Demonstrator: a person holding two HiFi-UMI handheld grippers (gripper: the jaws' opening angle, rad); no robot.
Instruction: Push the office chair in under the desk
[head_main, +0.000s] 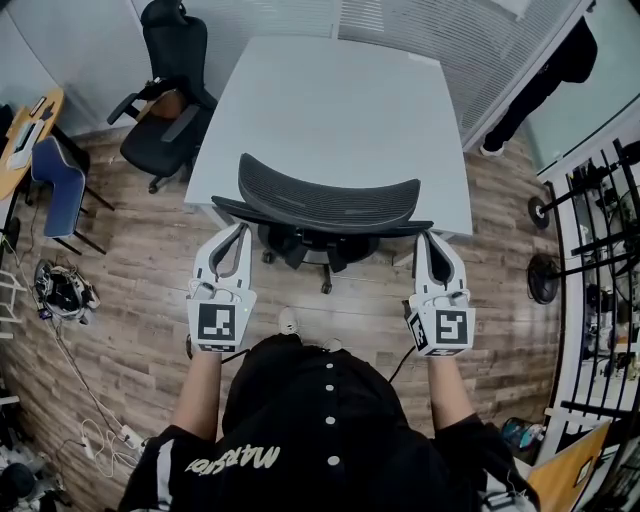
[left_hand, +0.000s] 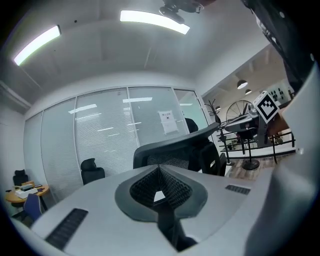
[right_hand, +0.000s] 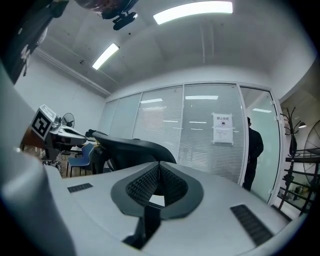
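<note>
The black mesh office chair (head_main: 330, 200) stands at the near edge of the pale grey desk (head_main: 330, 100), its back toward me and its seat and base partly under the desktop. My left gripper (head_main: 240, 230) is shut and empty, its tips at the left end of the chair's back. On the other side, my right gripper (head_main: 426, 238) is also shut and empty at the back's right end. Whether either tip touches the chair I cannot tell. The left gripper view has its closed jaws (left_hand: 159, 167) with the chair's back (left_hand: 175, 147) just beyond. The right gripper view shows closed jaws (right_hand: 160, 164) and the chair's back (right_hand: 130, 149) to the left.
A second black office chair (head_main: 165, 90) stands at the desk's far left corner. A blue chair (head_main: 60, 185) and a wooden table (head_main: 25, 130) are at the left, cables (head_main: 65, 290) on the floor. A person (head_main: 545, 80) stands at the back right by a glass wall. Black racks (head_main: 600, 250) line the right.
</note>
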